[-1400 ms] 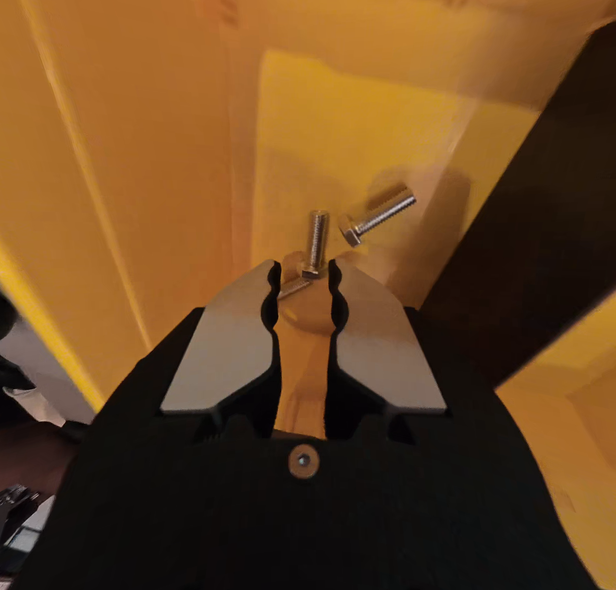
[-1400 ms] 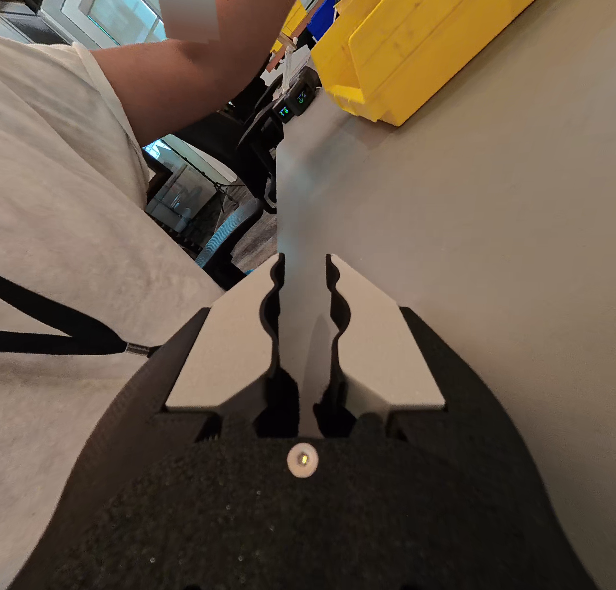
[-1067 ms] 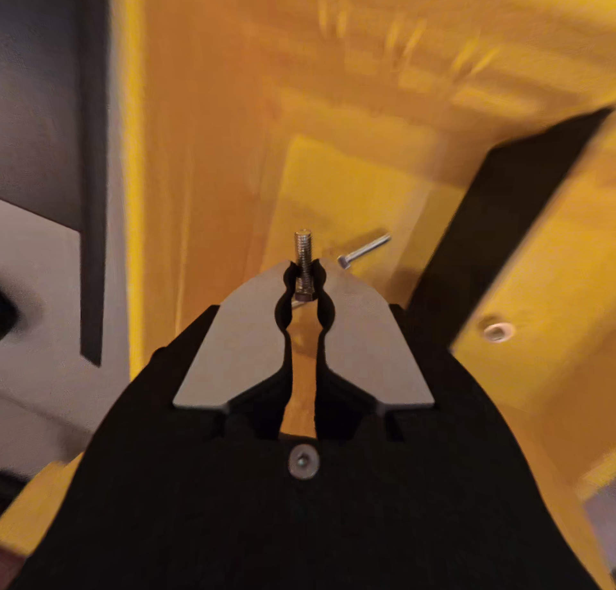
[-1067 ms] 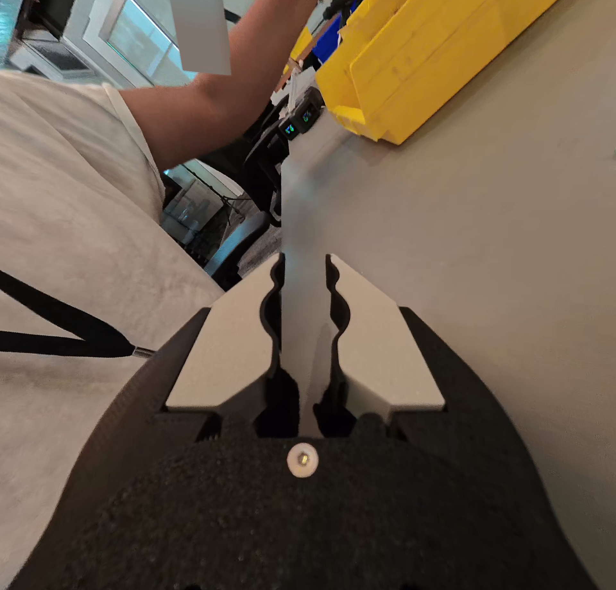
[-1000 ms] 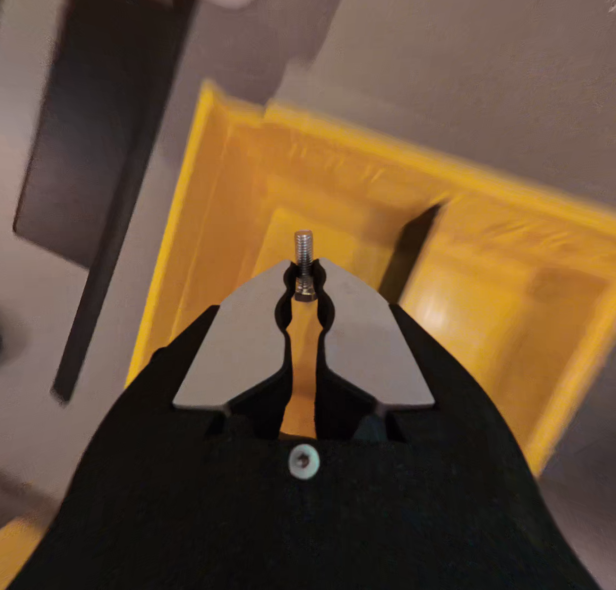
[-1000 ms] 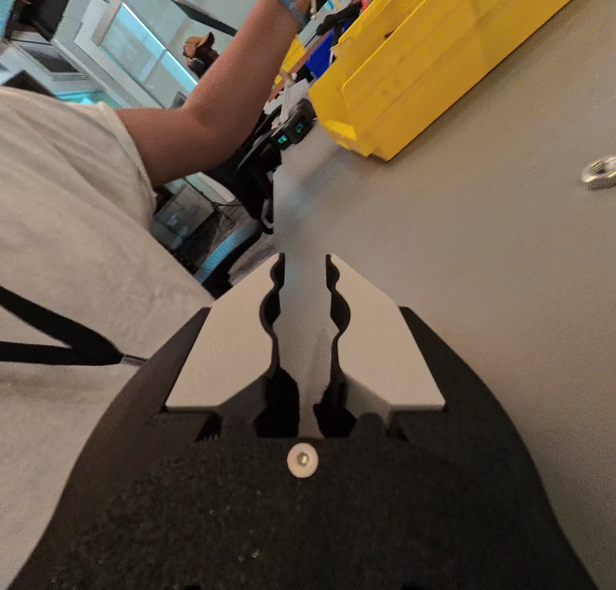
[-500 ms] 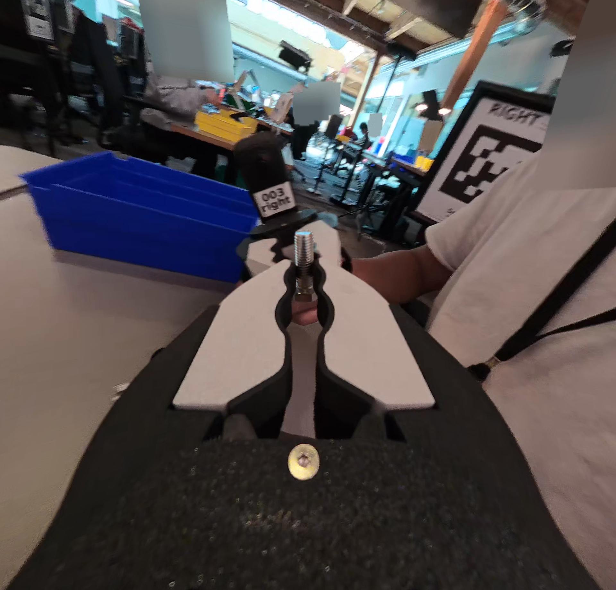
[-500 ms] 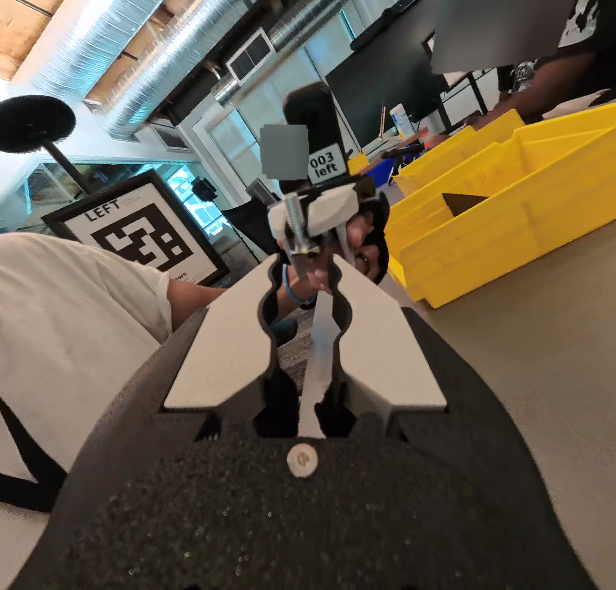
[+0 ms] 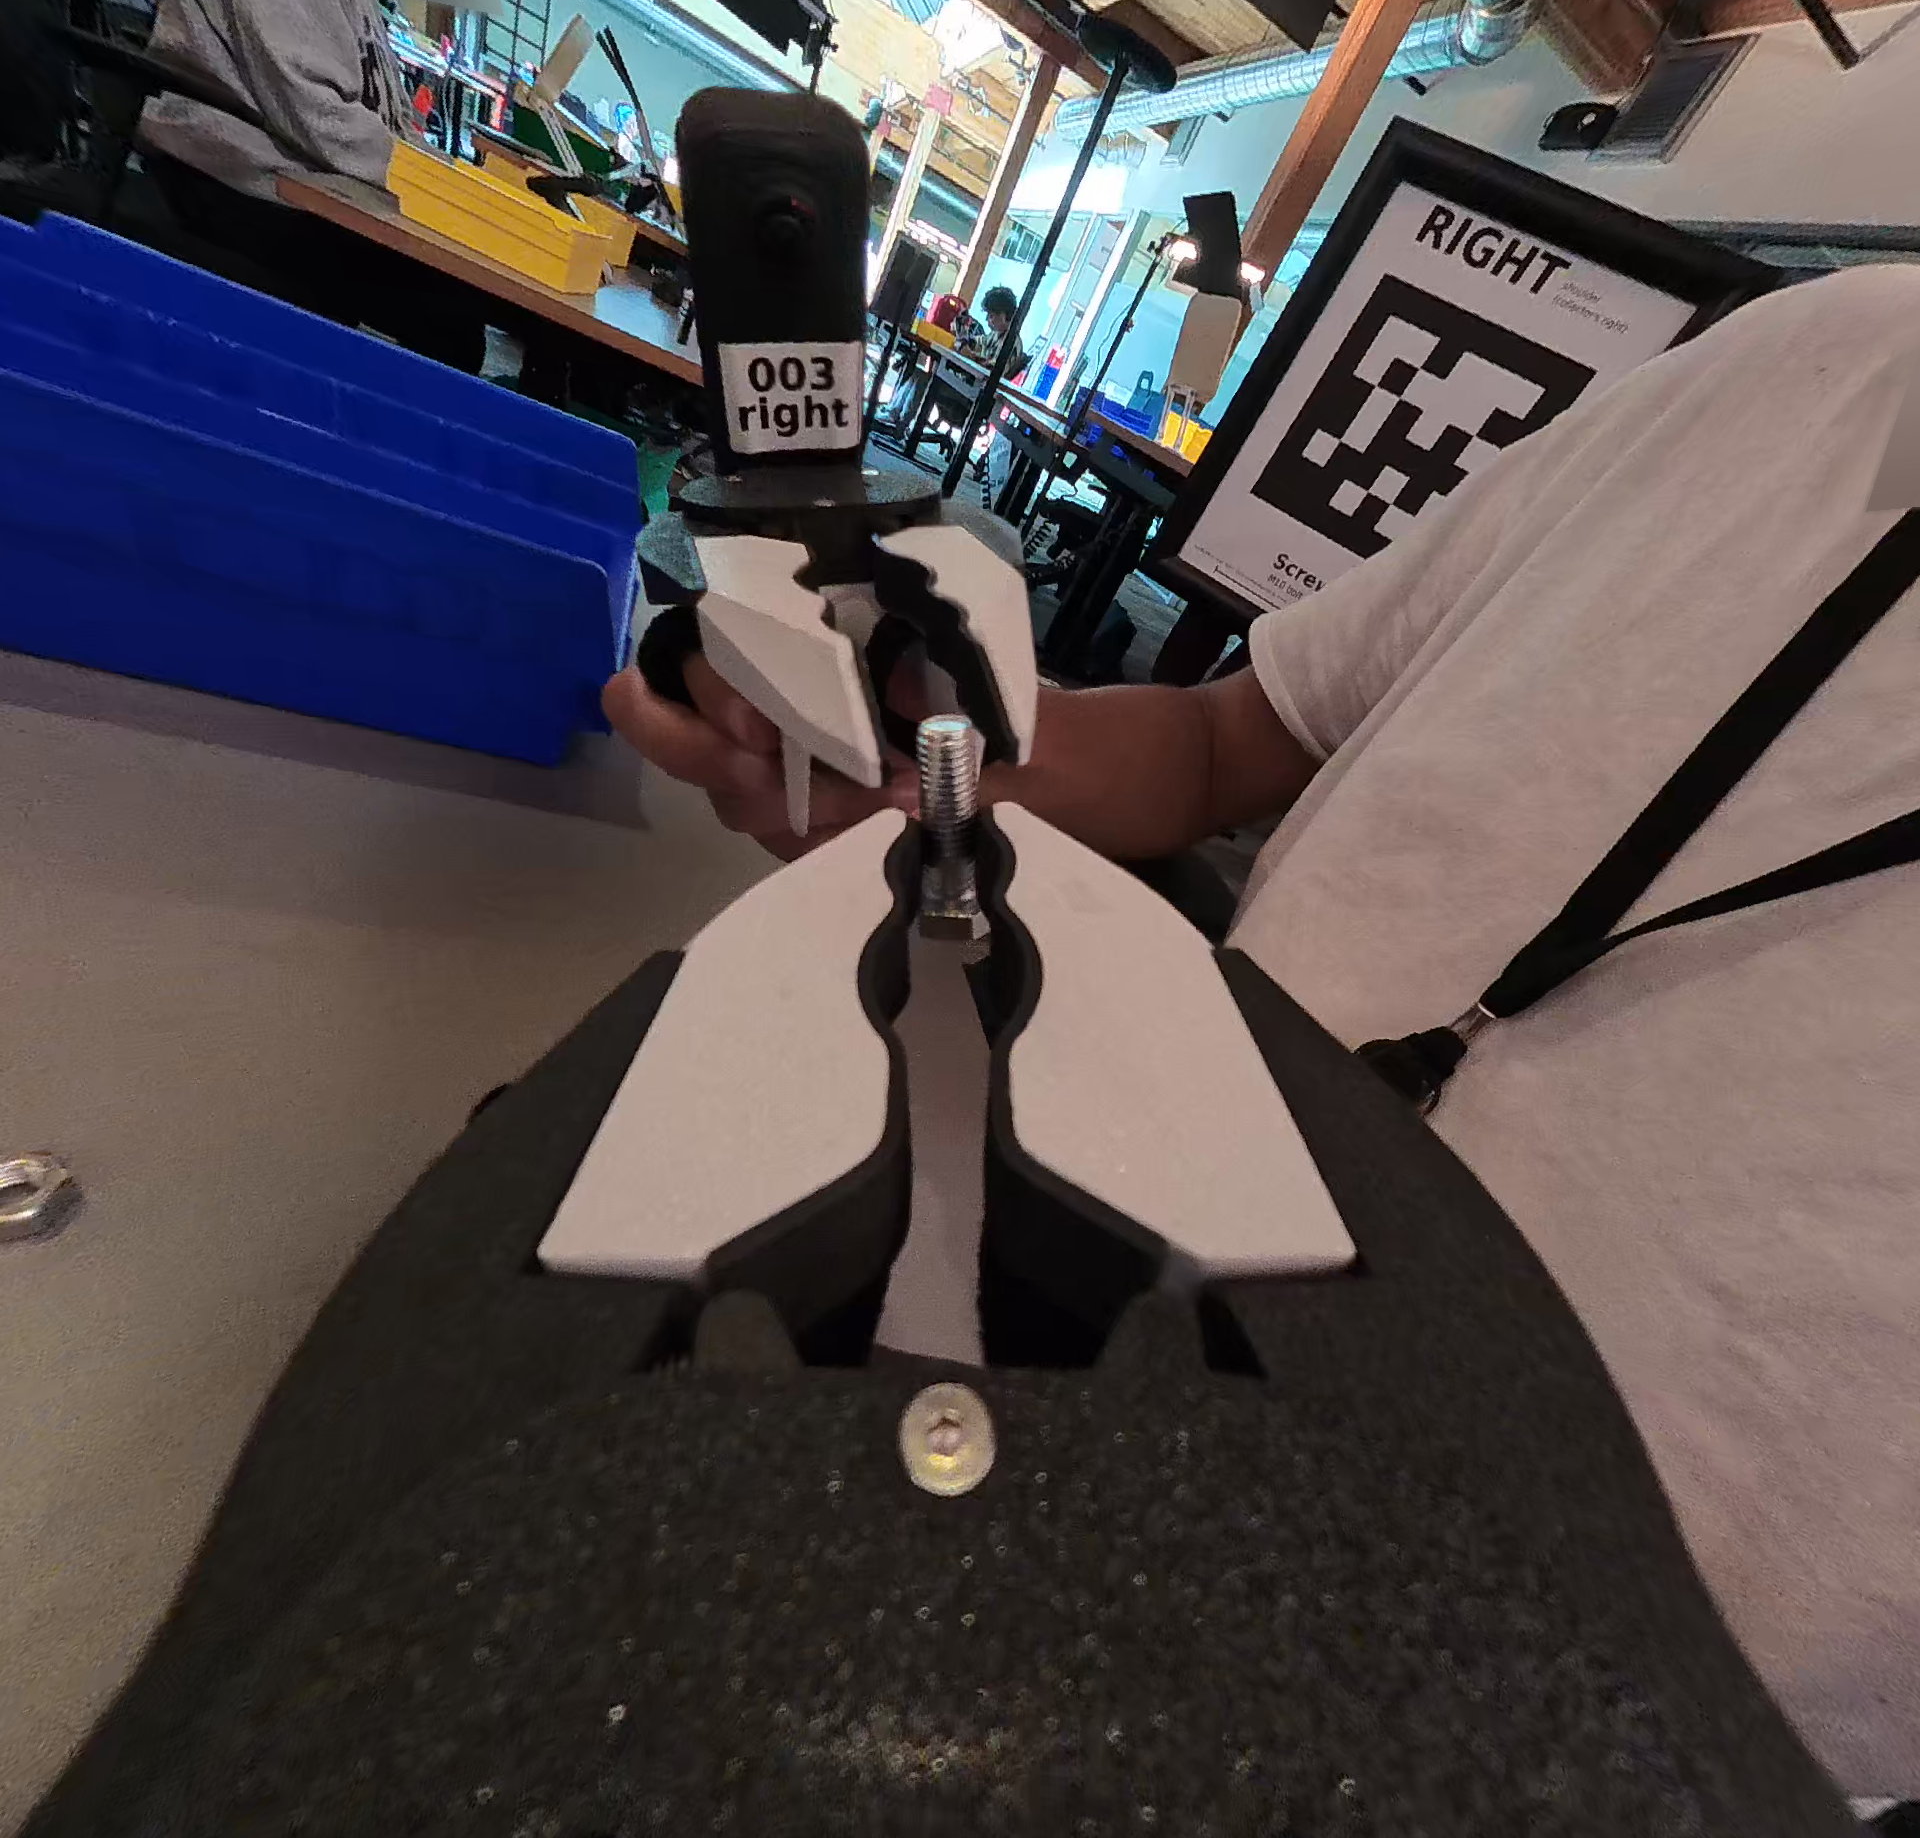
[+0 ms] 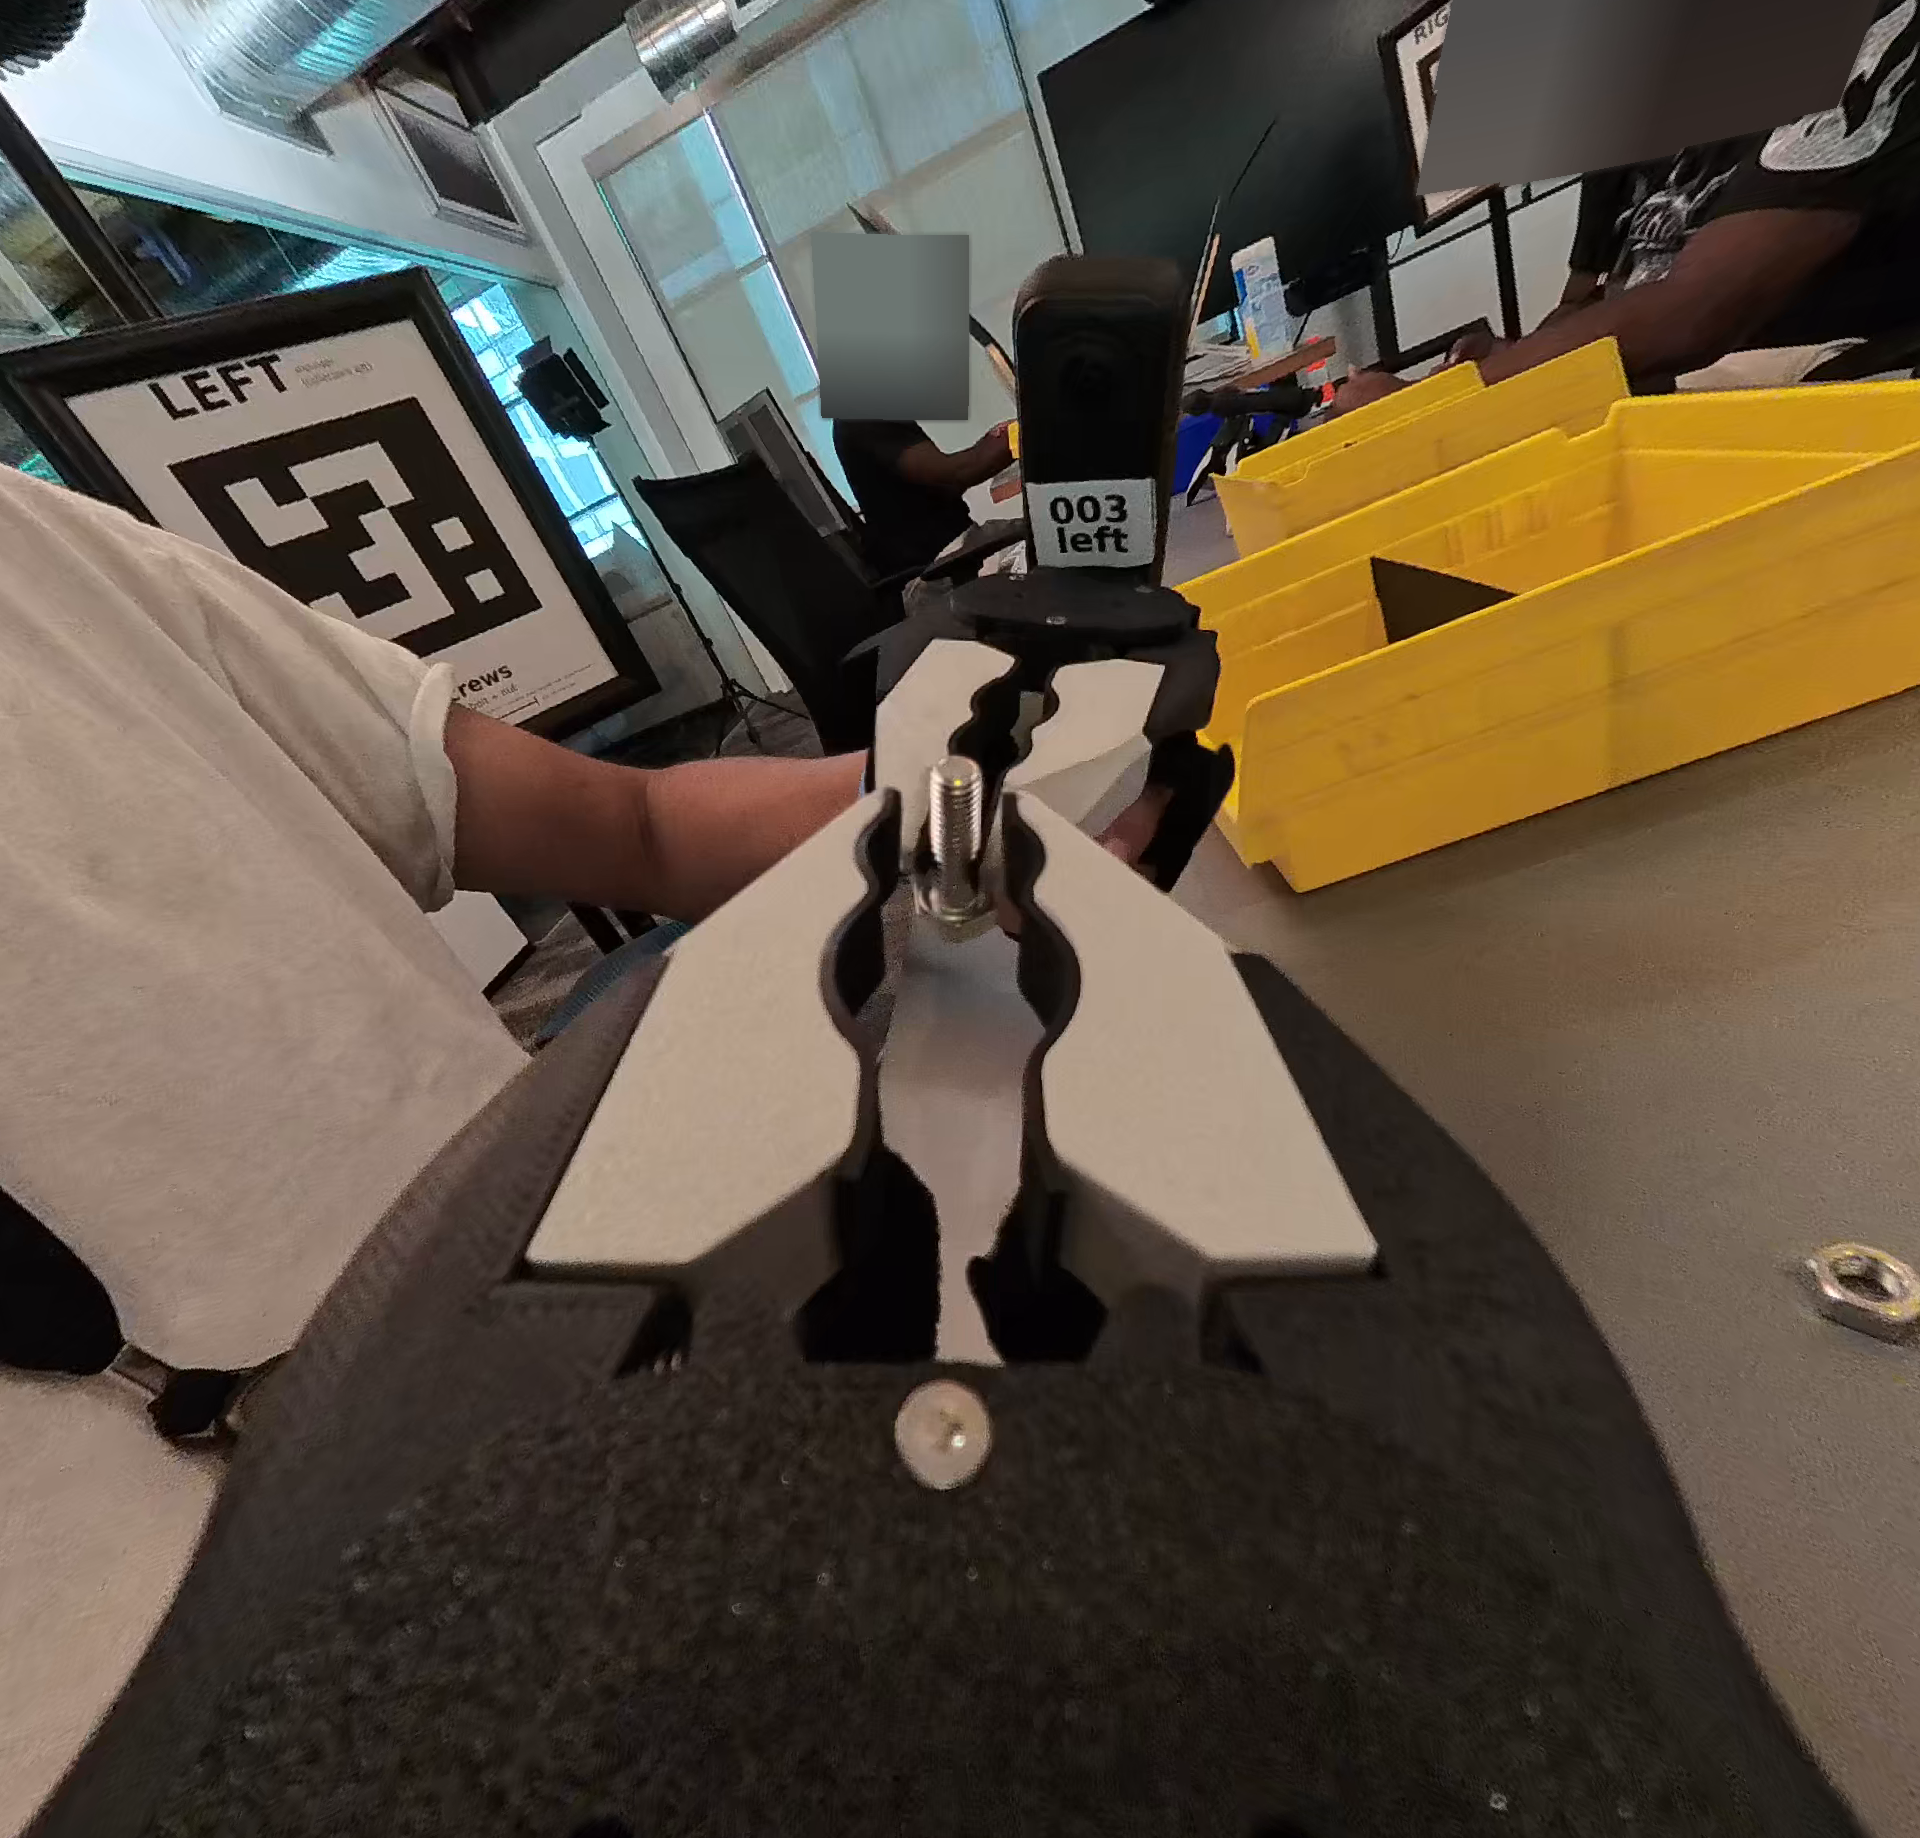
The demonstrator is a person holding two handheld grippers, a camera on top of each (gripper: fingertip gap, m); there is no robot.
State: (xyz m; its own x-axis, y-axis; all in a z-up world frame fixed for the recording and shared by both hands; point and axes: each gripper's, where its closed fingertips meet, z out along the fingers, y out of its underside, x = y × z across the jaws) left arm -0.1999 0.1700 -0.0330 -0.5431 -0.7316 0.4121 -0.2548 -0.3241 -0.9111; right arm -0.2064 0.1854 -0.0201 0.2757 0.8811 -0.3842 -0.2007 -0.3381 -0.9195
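My left gripper (image 9: 951, 822) is shut on a silver hex bolt (image 9: 948, 832). The head sits in the jaw notch and the threaded shaft points forward. My right gripper (image 10: 948, 812) is open and faces the left one head-on, above the grey table (image 10: 1558, 1009). The bolt (image 10: 954, 843) sits in the gap between the right fingertips; I cannot tell if they touch it. The right gripper also shows in the left wrist view (image 9: 925, 739), and the left gripper in the right wrist view (image 10: 997, 749). A loose silver nut (image 10: 1865, 1289) lies on the table beside them; it also shows in the left wrist view (image 9: 31, 1191).
Yellow bins (image 10: 1558, 666) with a black divider stand on the table past the left gripper. A blue bin (image 9: 312, 541) stands past the right gripper. The person holding the grippers, in a white shirt (image 9: 1558, 749), is close beside them. Framed marker boards and other tables lie behind. Both grippers' tips are roughly 20 centimeters from the loose silver nut (image 10: 1865, 1289).
My left gripper closed on a bolt in the yellow bin, lifted it out and swung round to face the right gripper. The right gripper rose, and the bolt now sits between its open fingers.
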